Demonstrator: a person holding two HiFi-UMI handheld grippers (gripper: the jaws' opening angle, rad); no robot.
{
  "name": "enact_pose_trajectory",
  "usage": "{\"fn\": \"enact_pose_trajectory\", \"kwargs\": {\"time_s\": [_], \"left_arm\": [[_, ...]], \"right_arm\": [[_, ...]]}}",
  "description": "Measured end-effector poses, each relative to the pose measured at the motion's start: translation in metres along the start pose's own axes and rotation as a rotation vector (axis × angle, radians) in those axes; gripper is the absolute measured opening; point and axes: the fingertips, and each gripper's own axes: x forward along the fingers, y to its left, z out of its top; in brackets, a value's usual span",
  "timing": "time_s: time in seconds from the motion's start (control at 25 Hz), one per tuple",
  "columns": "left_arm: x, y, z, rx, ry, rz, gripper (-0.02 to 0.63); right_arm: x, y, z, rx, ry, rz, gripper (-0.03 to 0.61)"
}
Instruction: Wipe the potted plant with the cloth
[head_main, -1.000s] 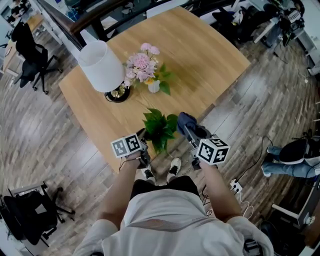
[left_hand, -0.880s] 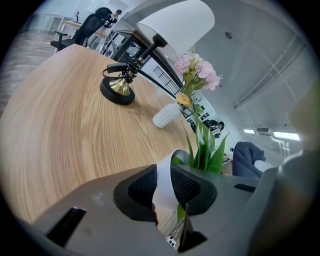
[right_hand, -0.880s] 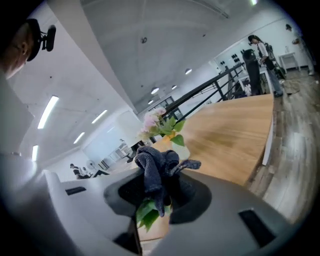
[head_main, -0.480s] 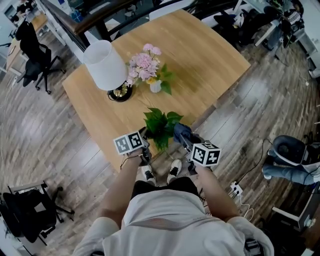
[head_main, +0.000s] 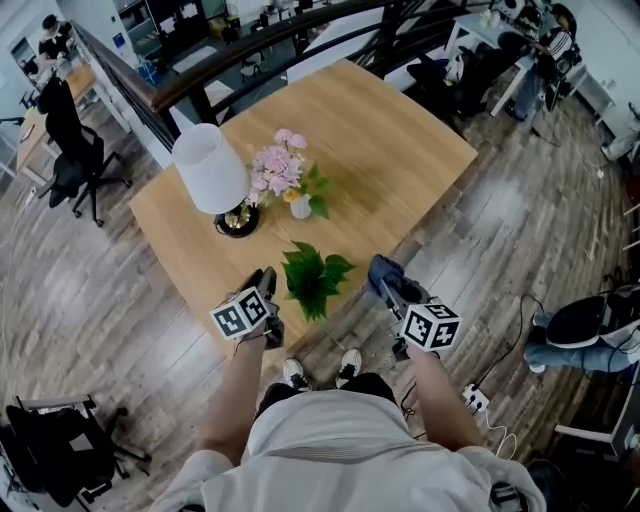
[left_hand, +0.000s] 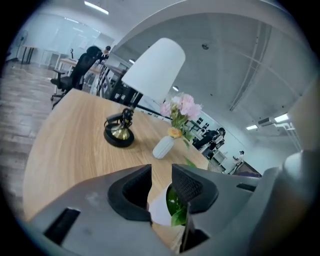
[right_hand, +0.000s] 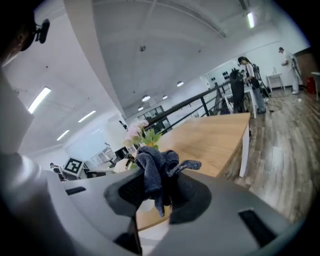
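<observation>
Office flooring of wood planks runs all round the wooden table (head_main: 400, 140) in front of you, and what matters sits at the table's near edge. The potted plant (head_main: 312, 280) stands there between your two tools, with its leaves spreading upward and toward you. The pot is hidden under the foliage in the head view.

Your right gripper (head_main: 388, 280) is pinching the dark blue cloth (head_main: 382, 270). In the right gripper view the cloth is bunched up between the pads with loose ends poking out past them (right_hand: 155, 170). The plant lies to that gripper's left, near but not touching. The gripper itself seems to sit just out past the table's near edge, so the wipe would call for a short move leftward and inward onto the leaves.

Your left gripper (head_main: 266, 285) sits just beside the plant on the other side, apart from the leaves. Its jaws stand a narrow gap apart. The left gripper view shows the white pot (left_hand: 159, 212) and a green leaf (left_hand: 176, 205) low in that gap, but I judge that nothing is clamped.

Further in toward the table's middle stand a white-shaded lamp (head_main: 210, 168) and a small vase of pink flowers (head_main: 280, 168), well clear of the wiping path.
</observation>
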Motion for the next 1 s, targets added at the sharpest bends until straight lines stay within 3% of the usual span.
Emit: {"fn": "enact_pose_trajectory", "kwargs": {"time_s": [0.2, 0.4, 0.6, 0.76, 1.0], "left_arm": [[-0.051, -0.055, 0.065, 0.206, -0.143, -0.078, 0.109], [-0.096, -0.123, 0.115, 0.325, -0.258, -0.194, 0.068], [-0.139, -0.171, 0.15, 0.477, -0.395, -0.208, 0.035], [-0.157, -0.188, 0.171, 0.469, -0.461, -0.241, 0.023], [-0.156, -0.18, 0.172, 0.48, -0.464, -0.216, 0.018]], "right_arm": [[-0.017, 0.029, 0.067, -0.164, -0.179, 0.026, 0.156], [-0.035, 0.064, 0.129, -0.254, -0.313, 0.068, 0.156], [-0.064, 0.101, 0.18, -0.364, -0.4, 0.061, 0.155], [-0.073, 0.111, 0.211, -0.419, -0.446, -0.003, 0.149], [-0.07, 0.113, 0.207, -0.439, -0.448, -0.008, 0.149]]}}
